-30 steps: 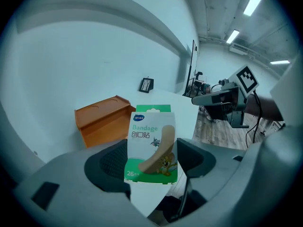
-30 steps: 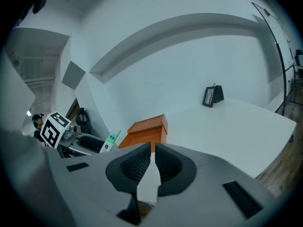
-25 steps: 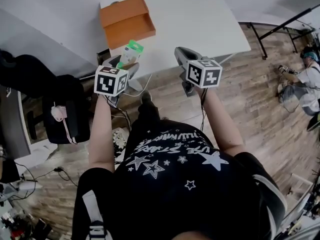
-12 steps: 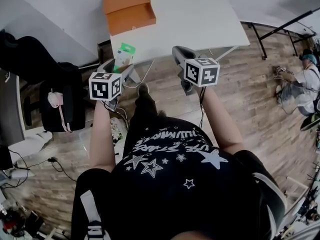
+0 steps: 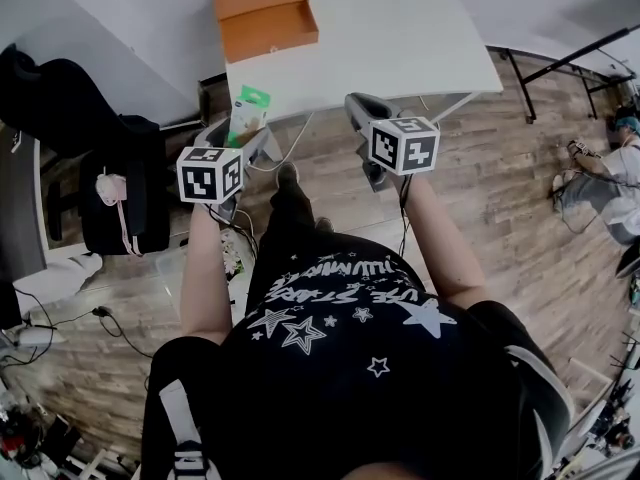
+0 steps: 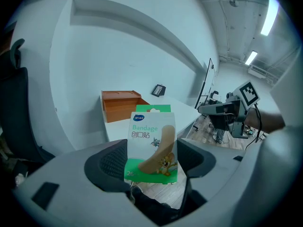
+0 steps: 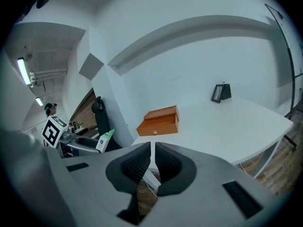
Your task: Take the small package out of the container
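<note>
One tool, the left tool [image 6: 150, 161], clamps the small package [image 6: 151, 141] upright, well clear of the orange box [image 6: 120, 106] ahead on the surface [image 5: 400, 38]. Beside it, the right tool [image 7: 152, 163] sits closed, empty. Removal looks done; setting down likely follows.

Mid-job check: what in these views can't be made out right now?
1. Inside of the orange container: its walls hide it in both gripper views; too small in head view to tell if anything remains.
2. Lower edge and printed count of the bandage package: behind the left gripper pads, left gripper view.
3. Small dark object beyond the container: too small in gripper views, cut by head view's top edge.
</note>
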Motion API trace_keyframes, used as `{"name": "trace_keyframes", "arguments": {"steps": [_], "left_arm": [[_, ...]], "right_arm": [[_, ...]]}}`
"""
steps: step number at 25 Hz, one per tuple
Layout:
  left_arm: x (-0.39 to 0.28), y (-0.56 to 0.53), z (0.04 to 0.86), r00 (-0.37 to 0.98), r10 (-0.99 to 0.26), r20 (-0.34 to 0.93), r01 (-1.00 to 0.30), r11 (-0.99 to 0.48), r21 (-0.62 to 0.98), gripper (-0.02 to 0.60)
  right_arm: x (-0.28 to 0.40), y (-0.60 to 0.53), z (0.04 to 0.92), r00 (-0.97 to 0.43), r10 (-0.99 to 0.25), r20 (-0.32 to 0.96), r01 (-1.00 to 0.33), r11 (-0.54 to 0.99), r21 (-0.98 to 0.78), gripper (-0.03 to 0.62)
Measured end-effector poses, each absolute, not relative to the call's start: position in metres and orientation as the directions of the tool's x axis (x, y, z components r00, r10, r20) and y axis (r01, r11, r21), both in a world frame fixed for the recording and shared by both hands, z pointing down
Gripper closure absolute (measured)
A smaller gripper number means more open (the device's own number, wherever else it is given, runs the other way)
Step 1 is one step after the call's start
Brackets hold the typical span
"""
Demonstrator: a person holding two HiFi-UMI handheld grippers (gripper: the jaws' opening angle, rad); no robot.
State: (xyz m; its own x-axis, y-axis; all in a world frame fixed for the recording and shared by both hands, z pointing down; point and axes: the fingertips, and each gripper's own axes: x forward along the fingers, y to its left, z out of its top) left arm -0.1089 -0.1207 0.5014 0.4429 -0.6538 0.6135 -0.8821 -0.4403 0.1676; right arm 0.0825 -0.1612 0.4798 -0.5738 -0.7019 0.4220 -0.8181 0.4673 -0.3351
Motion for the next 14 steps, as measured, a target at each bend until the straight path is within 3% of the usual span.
{"name": "trace_keyframes", "arguments": {"steps": [14], "left_arm": [[-0.112,-0.102,0.499,0.449,-0.655,0.608,-0.878,-0.449,0.165,0.23]], "right_arm": [[0.077,-0.142,0.48,-0.573,-0.702,0.424,-0.819,0.473,-0.324,0.534]]}}
